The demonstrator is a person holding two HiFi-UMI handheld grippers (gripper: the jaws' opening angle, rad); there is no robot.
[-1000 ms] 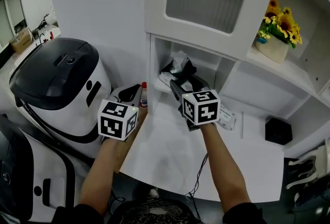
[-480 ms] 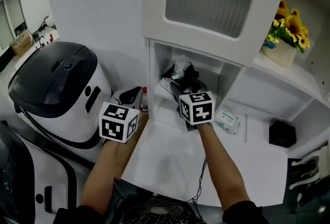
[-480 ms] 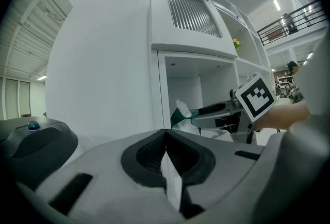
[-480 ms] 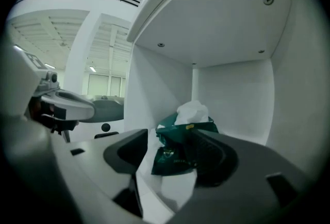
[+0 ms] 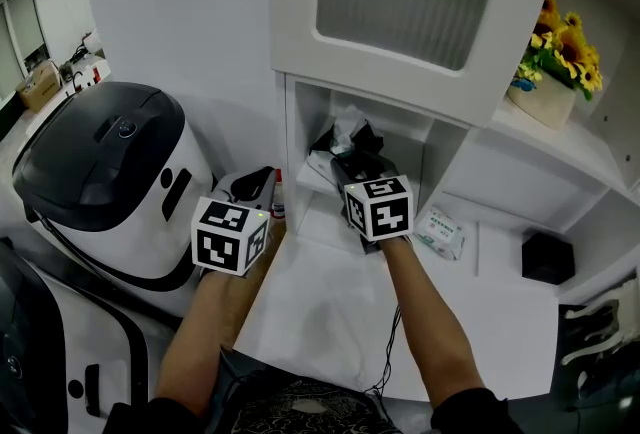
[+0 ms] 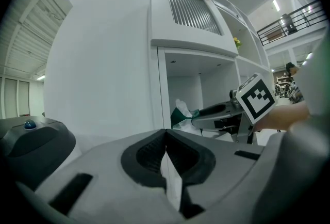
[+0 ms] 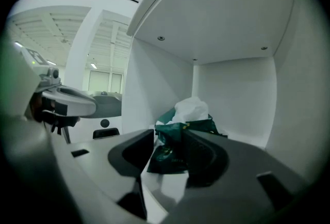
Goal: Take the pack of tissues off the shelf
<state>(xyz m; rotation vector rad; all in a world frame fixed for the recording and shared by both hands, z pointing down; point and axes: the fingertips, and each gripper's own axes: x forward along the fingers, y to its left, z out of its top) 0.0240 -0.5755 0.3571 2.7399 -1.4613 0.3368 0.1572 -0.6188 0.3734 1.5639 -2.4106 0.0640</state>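
The pack of tissues [image 5: 345, 135] is dark green with white tissue sticking out of its top. It sits in the open shelf compartment [image 5: 300, 122] under the cabinet door. My right gripper [image 5: 352, 157] reaches into that compartment. In the right gripper view the pack [image 7: 188, 122] fills the gap between the jaws of the right gripper [image 7: 172, 138], which are closing, and both pads touch it. My left gripper [image 5: 255, 184] hovers outside the shelf to the left, over the counter edge. In its own view the left gripper [image 6: 166, 132] is shut on nothing.
A large black-lidded white appliance [image 5: 100, 162] stands at the left. A small red-capped bottle [image 5: 277, 197] is by the shelf wall. A white packet [image 5: 440, 230] and a black box [image 5: 546, 258] lie on the white counter [image 5: 330, 302]. Sunflowers in a pot [image 5: 555, 72] sit on the upper right shelf.
My right gripper has pushed slightly deeper into the compartment around the pack. The left gripper has hardly moved.
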